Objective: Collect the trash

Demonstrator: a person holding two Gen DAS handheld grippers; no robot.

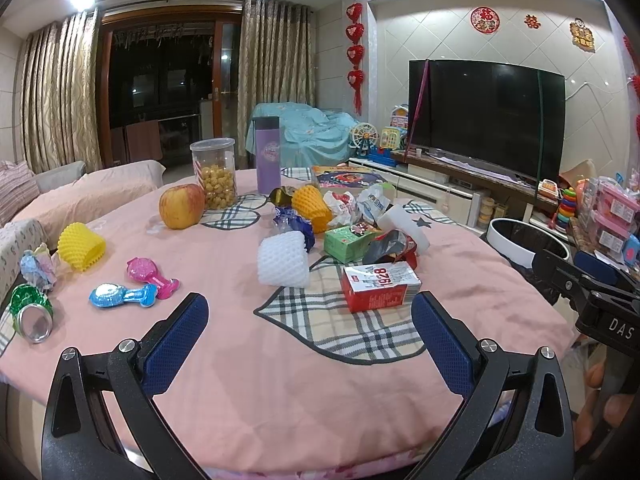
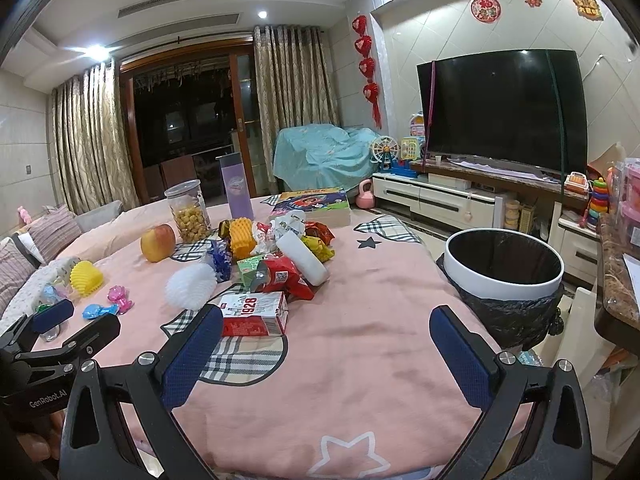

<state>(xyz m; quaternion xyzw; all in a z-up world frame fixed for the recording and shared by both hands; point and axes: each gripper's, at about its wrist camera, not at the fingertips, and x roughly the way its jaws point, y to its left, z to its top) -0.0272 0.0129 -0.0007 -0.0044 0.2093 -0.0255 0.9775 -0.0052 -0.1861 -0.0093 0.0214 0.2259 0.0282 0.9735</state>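
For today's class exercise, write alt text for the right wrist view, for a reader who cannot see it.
An open right claw hovers over a pink tablecloth strewn with trash, nearest a red and white carton. A white bin with a black liner stands beside the table on the right; the left claw shows at the left edge.

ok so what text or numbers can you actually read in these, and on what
"1928": red and white carton, right wrist view; upside down in the left wrist view.
"GenRobot.AI": left gripper body, right wrist view.
"DAS": right gripper body, cut off at the frame edge.
Red wall decorations: Chinese characters, too small to read.
Book cover, green box, wrappers, purple bottle: print too blurred.
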